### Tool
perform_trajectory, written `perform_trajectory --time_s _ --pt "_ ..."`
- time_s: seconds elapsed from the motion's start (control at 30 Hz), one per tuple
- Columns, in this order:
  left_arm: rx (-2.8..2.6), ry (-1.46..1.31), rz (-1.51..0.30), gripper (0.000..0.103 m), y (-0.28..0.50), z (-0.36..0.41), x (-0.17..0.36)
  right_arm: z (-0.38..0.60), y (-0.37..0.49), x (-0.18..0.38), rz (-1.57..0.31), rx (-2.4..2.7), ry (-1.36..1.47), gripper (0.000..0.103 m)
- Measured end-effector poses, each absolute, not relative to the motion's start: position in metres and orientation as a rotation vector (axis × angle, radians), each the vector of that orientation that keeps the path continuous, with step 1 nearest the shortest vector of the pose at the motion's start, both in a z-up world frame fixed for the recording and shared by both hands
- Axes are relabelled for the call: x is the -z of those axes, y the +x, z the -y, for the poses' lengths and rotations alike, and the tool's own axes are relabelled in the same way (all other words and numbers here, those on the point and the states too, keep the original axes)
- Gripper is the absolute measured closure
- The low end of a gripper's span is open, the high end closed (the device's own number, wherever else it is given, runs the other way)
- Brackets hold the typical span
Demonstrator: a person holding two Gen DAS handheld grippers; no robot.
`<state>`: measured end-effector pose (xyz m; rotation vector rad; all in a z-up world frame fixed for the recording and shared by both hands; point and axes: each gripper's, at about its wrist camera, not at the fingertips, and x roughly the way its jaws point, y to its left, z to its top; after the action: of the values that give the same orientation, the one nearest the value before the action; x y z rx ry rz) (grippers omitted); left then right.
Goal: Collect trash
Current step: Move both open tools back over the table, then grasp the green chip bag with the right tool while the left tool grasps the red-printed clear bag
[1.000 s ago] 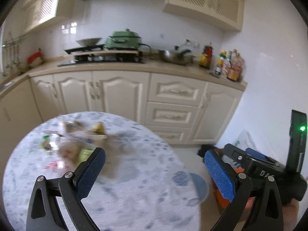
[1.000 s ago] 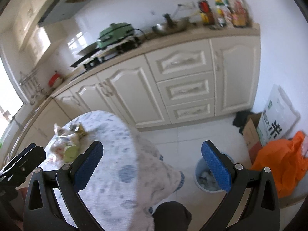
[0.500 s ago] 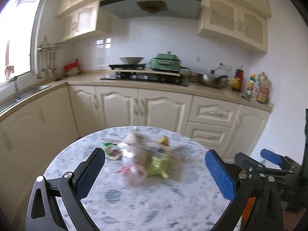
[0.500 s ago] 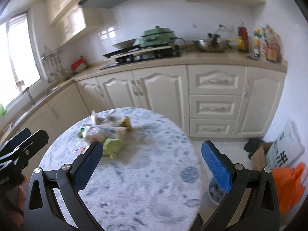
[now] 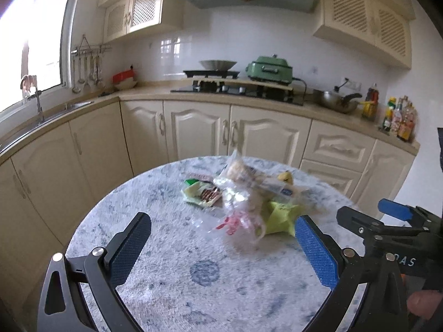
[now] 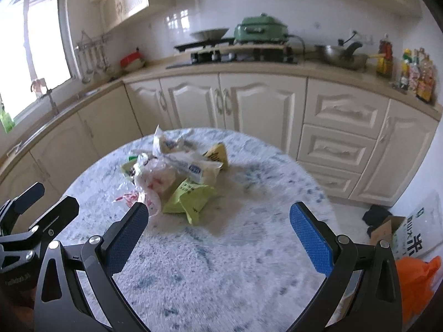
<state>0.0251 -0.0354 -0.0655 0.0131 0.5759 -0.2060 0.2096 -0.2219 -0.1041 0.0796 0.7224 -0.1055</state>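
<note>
Marbled round table [image 6: 249,249]: carries trash pile [image 6: 177,177] toward its far side
Lime-green wrapper [image 6: 191,196]: nearest edge of pile, beside clear crumpled bag [image 5: 238,215]
Left gripper [image 5: 224,249]: spread wide, empty, short of pile
Right gripper [image 6: 218,235]: spread wide, empty, above bare tabletop

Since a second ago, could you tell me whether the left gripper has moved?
Yes. The left gripper swung left and levelled: the green cooker shifted right, and the window appeared.
</note>
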Motion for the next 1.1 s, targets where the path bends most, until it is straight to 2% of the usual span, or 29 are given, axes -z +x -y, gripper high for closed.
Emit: perform_trajectory --time_s 0.3,0.43,0.57,0.73,1.03,1.07,1.1 --pt "0.190 0.013 -0.658 0.001 0.101 0.021 0.092 0.217 0.272 0.152 -0.848 0.071 0.177 0.001" --pt "0.181 -0.001 -0.684 0.001 0.126 0.019 0.097 0.215 0.297 0.171 -0.894 0.097 0.180 0.009" --pt "0.186 0.007 -0.703 0.001 0.148 0.026 0.101 0.209 0.308 0.184 -0.925 0.092 0.130 0.039" --pt "0.209 0.034 -0.720 0.001 0.174 0.042 0.105 0.217 0.293 0.182 -0.923 0.054 0.112 0.062" --pt "0.207 0.098 -0.788 0.002 0.239 0.090 0.124 0.246 0.268 0.172 -0.894 0.062 0.157 0.063" --pt "0.207 0.096 -0.802 0.004 0.246 0.095 0.128 0.249 0.267 0.171 -0.893 0.054 0.170 0.063" --pt "0.212 0.095 -0.823 0.012 0.253 0.100 0.132 0.251 0.265 0.170 -0.891 0.057 0.173 0.063"
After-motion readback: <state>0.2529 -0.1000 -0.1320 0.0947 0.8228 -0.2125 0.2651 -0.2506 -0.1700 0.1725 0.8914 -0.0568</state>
